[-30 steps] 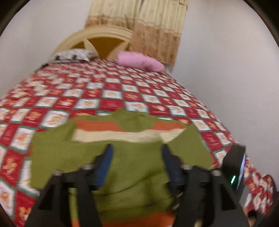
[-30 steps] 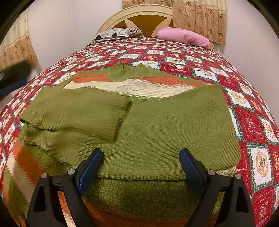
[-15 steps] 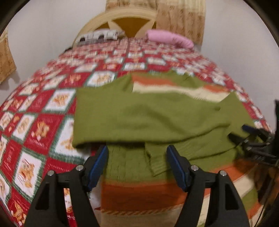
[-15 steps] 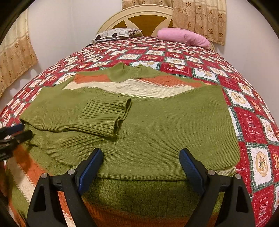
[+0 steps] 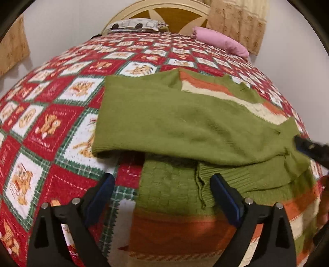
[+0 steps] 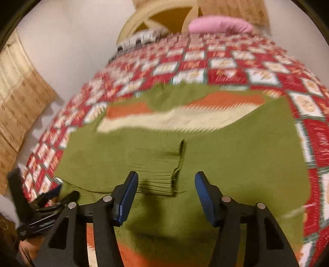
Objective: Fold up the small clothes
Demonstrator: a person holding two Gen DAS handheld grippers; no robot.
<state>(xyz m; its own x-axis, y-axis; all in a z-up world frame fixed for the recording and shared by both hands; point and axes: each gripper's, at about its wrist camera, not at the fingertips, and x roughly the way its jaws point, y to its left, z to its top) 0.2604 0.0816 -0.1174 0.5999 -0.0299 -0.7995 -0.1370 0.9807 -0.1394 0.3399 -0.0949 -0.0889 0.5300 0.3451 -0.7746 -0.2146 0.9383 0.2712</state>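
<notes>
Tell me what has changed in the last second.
The left gripper came down to the sweater's near left edge, and its jaws have just been opening, wide over bedspread and knit. The right gripper swung toward the folded sleeve cuff; its jaws have just been closing, gripping nothing yet. Sweater and pink pillow stayed put.

We have open bedspread [image 5: 51, 127] to the left of the green sweater [image 5: 174, 123], and a broad bare stretch beyond it up to the grey patterned pillow [image 5: 135, 24] and the pink pillow [image 5: 222, 42] at the headboard [image 5: 164, 12]. Our left tongs [image 5: 161, 197] hang over the sweater's near edge, our right tongs [image 6: 166, 197] over its folded cuff; each crowds the other's side. Walls close in behind.
</notes>
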